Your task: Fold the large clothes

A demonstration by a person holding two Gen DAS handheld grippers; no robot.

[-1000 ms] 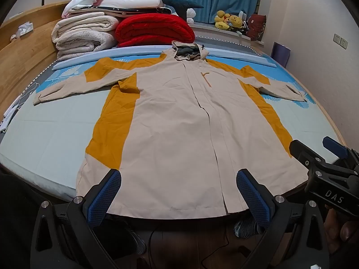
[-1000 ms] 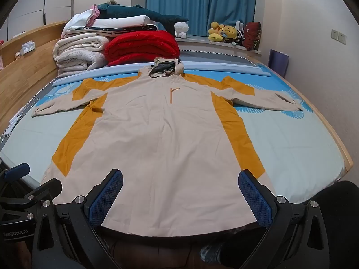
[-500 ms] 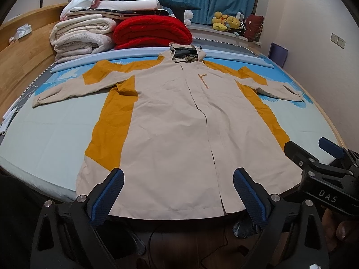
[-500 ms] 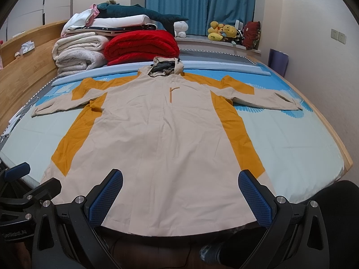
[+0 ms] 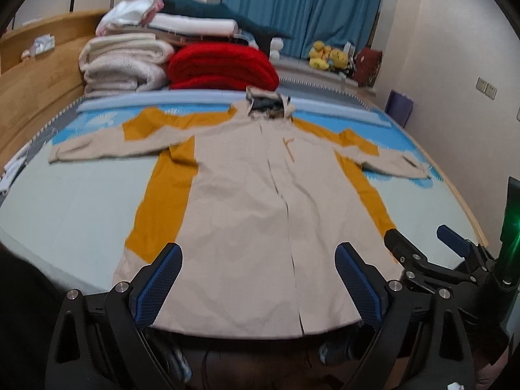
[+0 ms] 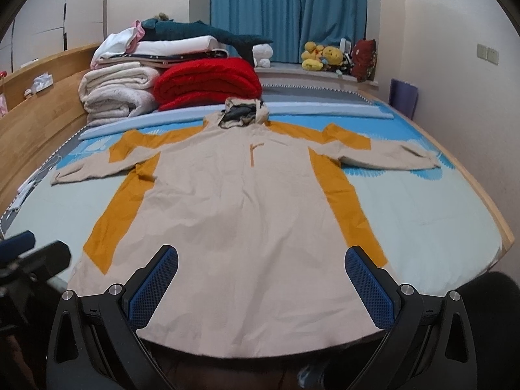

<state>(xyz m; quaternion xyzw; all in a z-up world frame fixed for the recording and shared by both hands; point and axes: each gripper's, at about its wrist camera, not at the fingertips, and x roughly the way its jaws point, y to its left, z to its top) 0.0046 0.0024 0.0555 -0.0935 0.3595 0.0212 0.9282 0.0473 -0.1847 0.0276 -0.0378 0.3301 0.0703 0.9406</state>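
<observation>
A long beige coat [image 5: 240,214] with mustard side panels and a hood lies flat, front up, sleeves spread, on the light blue bed [image 5: 74,214]. My left gripper [image 5: 258,250] hovers above the coat's near hem. Its jaws are closing slowly, still wide, with nothing between the blue pads. In the right wrist view the same coat [image 6: 234,221] fills the middle. My right gripper [image 6: 261,253] hangs open over the hem, holding nothing. Each gripper shows at the edge of the other's view: the right gripper [image 5: 422,237] at the right, the left gripper [image 6: 32,250] at the left.
Folded white blankets [image 5: 123,65] and a red blanket [image 5: 221,65] are stacked at the bed's far end. A wooden side board [image 5: 32,97] runs along the left. Plush toys [image 6: 321,55] sit on a ledge by blue curtains [image 6: 286,6]. A wall closes the right side.
The left gripper has risen, so the coat sits lower in its view, and its pads stand slightly closer together. The right gripper and the coat have not moved.
</observation>
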